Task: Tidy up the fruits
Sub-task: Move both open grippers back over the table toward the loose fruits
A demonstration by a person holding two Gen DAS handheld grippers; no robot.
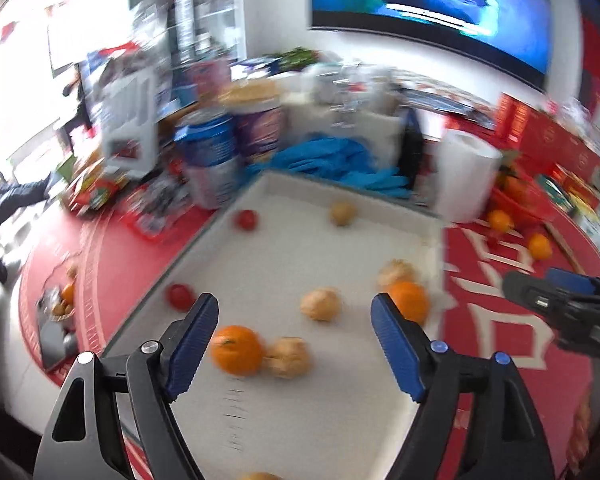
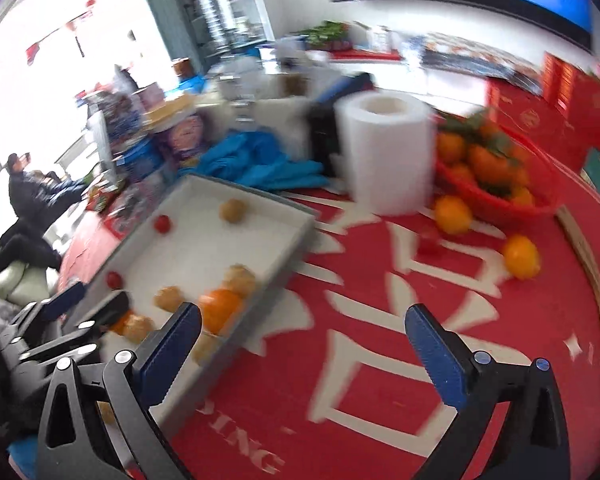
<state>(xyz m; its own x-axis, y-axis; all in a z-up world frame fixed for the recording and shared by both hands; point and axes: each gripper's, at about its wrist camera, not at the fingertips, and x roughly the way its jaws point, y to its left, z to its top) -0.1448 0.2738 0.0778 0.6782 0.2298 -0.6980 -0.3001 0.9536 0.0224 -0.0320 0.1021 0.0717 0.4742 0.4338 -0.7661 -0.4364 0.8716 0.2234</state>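
A white tray (image 1: 284,420) on the red tablecloth holds scattered fruit: two oranges (image 1: 237,349) (image 1: 410,300), several tan fruits (image 1: 320,303) and two small red ones (image 1: 179,295). My left gripper (image 1: 296,316) hovers open over the tray's near part, with nothing between its blue pads. My right gripper (image 2: 303,326) stands open over the red cloth, right of the tray (image 2: 268,216), also empty. Two loose oranges (image 2: 452,214) (image 2: 521,256) lie on the cloth ahead of it. The right gripper's body shows at the edge of the left wrist view.
A red basket (image 2: 500,200) heaped with leafy oranges stands at the back right. A white paper roll (image 2: 384,156) and blue gloves (image 2: 260,164) sit behind the tray, with tubs and boxes to the left. A seated person (image 2: 32,196) is far left.
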